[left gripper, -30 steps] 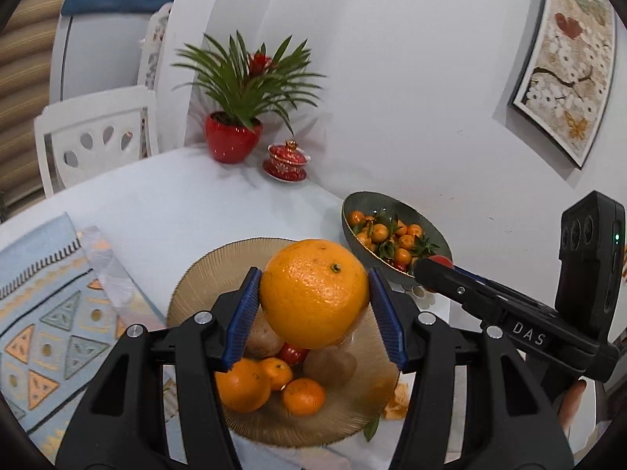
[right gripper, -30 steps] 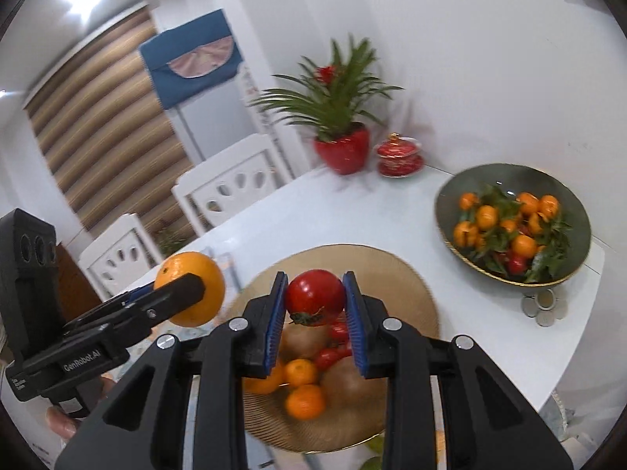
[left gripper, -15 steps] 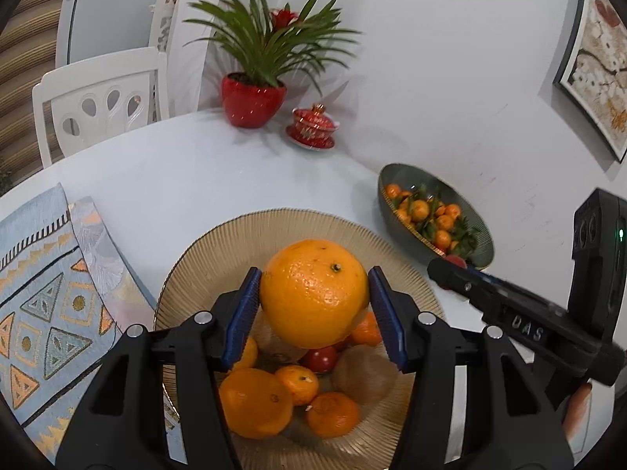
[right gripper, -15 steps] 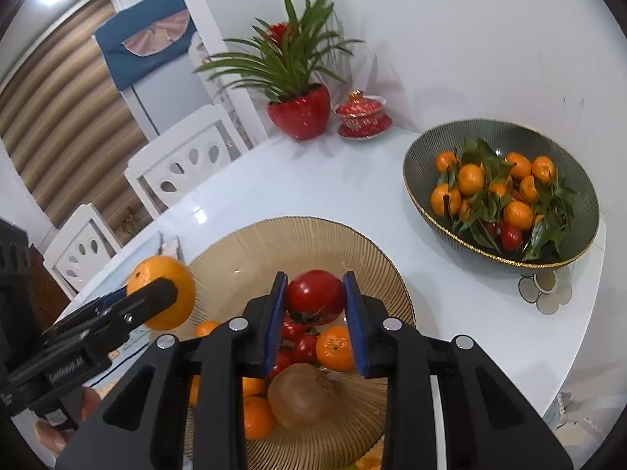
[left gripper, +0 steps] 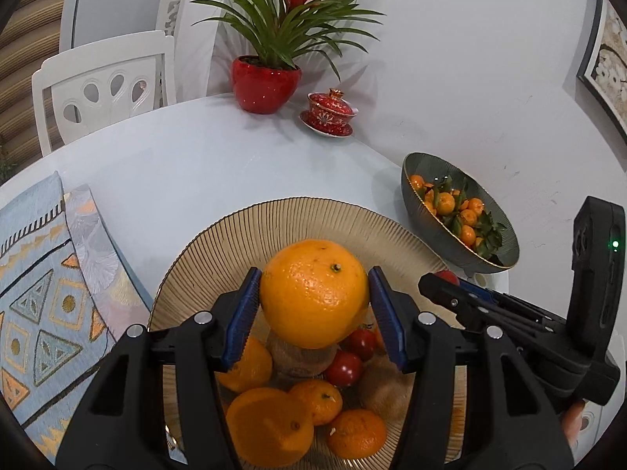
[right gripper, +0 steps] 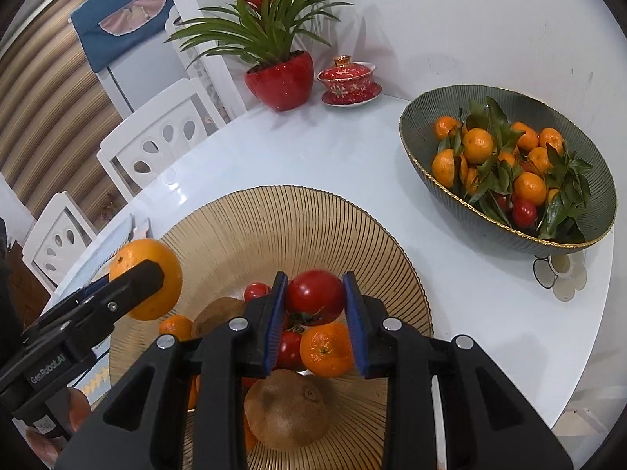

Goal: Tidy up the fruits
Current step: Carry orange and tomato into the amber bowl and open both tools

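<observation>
1. Jaws on my left gripper (left gripper: 313,313) clamp a large orange (left gripper: 315,291); my right gripper (right gripper: 313,313) grips a red tomato (right gripper: 315,291).
2. Both fruits hang above the ribbed gold plate (right gripper: 313,215), which holds small oranges, tomatoes and a kiwi (right gripper: 288,407).
3. Beyond it to my right, a green bowl (right gripper: 588,219) carries leafy mandarins.
4. Farthest off stands a red potted plant (right gripper: 280,78).

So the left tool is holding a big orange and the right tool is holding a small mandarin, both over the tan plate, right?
Not quite. The right tool grips a red tomato, not a mandarin, as the right wrist view shows. The left tool does hold the big orange, both over the tan plate.
</observation>
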### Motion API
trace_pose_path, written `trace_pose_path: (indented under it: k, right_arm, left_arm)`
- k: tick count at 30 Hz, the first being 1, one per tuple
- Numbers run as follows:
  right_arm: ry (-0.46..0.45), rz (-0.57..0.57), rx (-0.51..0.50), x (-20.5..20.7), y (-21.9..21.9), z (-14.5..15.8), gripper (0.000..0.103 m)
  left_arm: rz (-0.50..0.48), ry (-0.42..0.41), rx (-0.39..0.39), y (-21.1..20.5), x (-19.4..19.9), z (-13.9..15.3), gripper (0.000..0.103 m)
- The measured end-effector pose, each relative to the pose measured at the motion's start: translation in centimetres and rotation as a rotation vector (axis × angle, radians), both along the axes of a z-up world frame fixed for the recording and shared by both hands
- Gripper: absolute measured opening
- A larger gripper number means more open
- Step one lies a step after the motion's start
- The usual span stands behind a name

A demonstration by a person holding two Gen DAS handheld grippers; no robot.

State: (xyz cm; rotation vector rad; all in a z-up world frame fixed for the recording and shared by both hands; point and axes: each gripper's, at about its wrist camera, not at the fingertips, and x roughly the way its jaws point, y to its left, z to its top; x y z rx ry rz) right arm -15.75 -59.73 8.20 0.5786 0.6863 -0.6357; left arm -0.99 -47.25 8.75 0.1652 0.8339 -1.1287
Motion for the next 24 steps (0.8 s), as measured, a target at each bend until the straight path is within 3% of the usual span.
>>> trace_pose_path:
  k: [2, 5, 13, 24]
  right_arm:
    - [0.007, -0.005, -0.002, 0.2, -0.1, -0.1, 0.029]
    - [0.017, -0.006, 0.004, 0.6, -0.2, -0.3, 0.031]
    - [-0.001, -0.003, 0.015, -0.5, 0.8, 0.1, 0.031]
    - [-0.076, 0.036, -0.018, -2.8, 4.7, 4.1, 0.031]
  left_arm:
    - [0.009, -0.008, 0.000, -0.3, 0.2, -0.1, 0.055]
    - [0.016, -0.020, -0.020, -0.1, 0.4, 0.4, 0.065]
    - [0.017, -0.048, -0.036, 2.7, 0.1, 1.9, 0.069]
    - [0.022, -0.119, -0.059, 8.0, -3.0, 5.4, 0.070]
